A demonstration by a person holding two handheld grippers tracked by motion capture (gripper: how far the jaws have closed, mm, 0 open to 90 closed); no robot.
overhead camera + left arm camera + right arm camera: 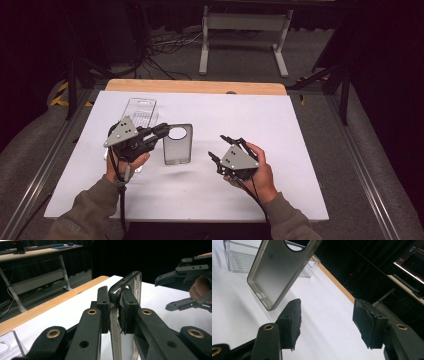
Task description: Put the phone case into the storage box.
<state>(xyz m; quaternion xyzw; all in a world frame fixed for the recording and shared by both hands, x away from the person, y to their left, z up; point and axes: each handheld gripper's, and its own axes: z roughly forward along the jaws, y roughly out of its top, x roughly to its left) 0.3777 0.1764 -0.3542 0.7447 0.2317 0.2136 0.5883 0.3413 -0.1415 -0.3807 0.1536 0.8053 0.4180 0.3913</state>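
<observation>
One clear tray (139, 111) behind phone case (177, 145)

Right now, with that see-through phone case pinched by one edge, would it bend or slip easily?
Probably bendy: the phone case looks like a thin, smoky shell with a big round cutout. Likely light too, since the left gripper holds it up by one rim without visible sag. Its glossy edge might slide if the pads loosened.
</observation>
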